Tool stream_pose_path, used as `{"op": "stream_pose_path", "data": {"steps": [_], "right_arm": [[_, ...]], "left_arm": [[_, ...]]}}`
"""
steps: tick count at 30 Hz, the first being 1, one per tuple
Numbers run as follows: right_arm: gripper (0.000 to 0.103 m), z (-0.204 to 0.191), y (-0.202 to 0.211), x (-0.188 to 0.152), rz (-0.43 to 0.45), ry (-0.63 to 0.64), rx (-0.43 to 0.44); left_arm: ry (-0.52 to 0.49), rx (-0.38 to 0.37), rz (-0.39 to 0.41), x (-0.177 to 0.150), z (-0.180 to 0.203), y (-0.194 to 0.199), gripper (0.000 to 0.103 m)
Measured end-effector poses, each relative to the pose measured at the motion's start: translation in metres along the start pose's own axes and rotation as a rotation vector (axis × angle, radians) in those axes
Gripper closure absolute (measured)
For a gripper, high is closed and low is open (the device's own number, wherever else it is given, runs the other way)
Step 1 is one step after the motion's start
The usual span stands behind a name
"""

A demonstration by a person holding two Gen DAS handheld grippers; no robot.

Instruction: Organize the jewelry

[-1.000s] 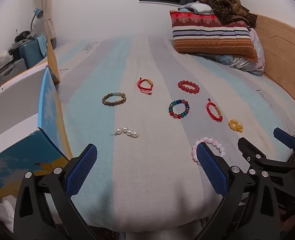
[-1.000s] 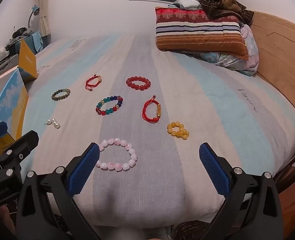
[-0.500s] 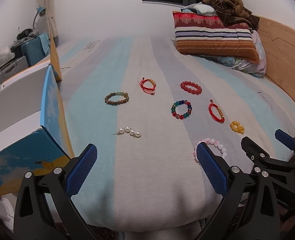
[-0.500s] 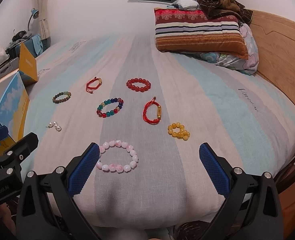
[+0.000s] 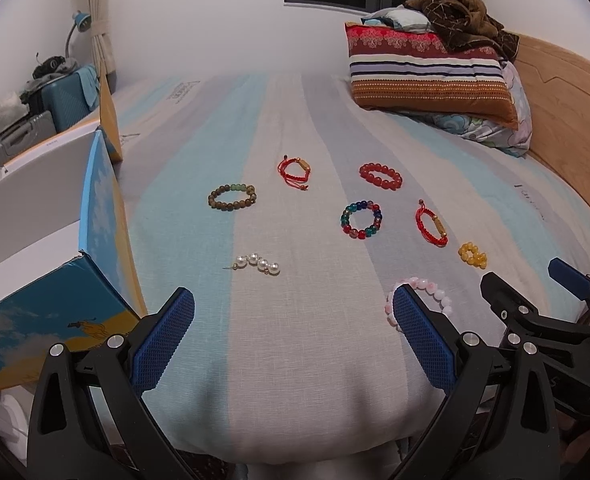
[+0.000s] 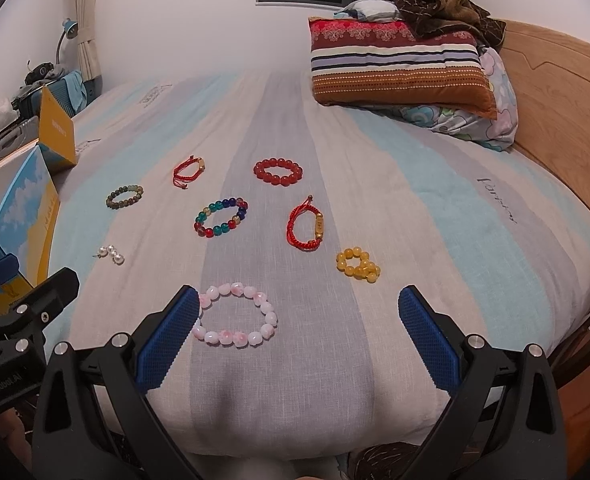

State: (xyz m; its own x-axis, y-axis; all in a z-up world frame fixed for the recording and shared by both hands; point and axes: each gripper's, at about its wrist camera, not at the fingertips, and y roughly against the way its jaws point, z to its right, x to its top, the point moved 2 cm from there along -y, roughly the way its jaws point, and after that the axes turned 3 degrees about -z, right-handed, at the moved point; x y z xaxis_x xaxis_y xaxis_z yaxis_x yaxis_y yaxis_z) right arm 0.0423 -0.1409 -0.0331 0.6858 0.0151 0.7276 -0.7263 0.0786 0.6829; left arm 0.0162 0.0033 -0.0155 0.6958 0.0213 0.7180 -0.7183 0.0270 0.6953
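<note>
Eight jewelry pieces: laid out singly on the striped bed cover, none touching another.

Left wrist view
- Left gripper (image 5: 293,334): blue pads wide apart, nothing between them, low over the near edge of the bed (image 5: 295,380).
- Pearl piece (image 5: 258,264): short row of white beads, nearest item ahead of the left gripper.
- Brown-green bracelet (image 5: 232,197): beyond the pearls, toward the left.
- Red cord bracelet, far (image 5: 293,169): furthest back on the left half.
- Red bead bracelet (image 5: 380,175): furthest back on the right half.
- Multicolour bracelet (image 5: 361,219): centre of the group.
- Box (image 5: 55,312): blue-and-yellow printed flaps, open, at the bed's left edge.
- Right gripper (image 5: 531,292): seen at the lower right.

Right wrist view
- Right gripper (image 6: 299,338): pads wide apart, empty, over the near edge of the bed.
- Pink bracelet (image 6: 235,314): just beyond the left-hand pad, partly hidden by its tip.
- Yellow bead piece (image 6: 358,265): bunched, ahead toward the right.
- Red cord bracelet, near (image 6: 305,225): gold tube bead, between the multicolour and yellow pieces.
- Striped pillow (image 6: 399,66): at the head of the bed, against the wooden headboard (image 6: 555,104).
</note>
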Motion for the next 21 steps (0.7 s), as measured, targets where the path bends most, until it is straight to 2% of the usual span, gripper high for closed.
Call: {"op": "stream_pose_path", "data": {"steps": [21], "right_arm": [[0.007, -0.0009, 0.0001, -0.0002, 0.002, 0.003, -0.002]], "left_arm": [[0.009, 0.008, -0.007, 0.0008, -0.0003, -0.0015, 0.006]]}}
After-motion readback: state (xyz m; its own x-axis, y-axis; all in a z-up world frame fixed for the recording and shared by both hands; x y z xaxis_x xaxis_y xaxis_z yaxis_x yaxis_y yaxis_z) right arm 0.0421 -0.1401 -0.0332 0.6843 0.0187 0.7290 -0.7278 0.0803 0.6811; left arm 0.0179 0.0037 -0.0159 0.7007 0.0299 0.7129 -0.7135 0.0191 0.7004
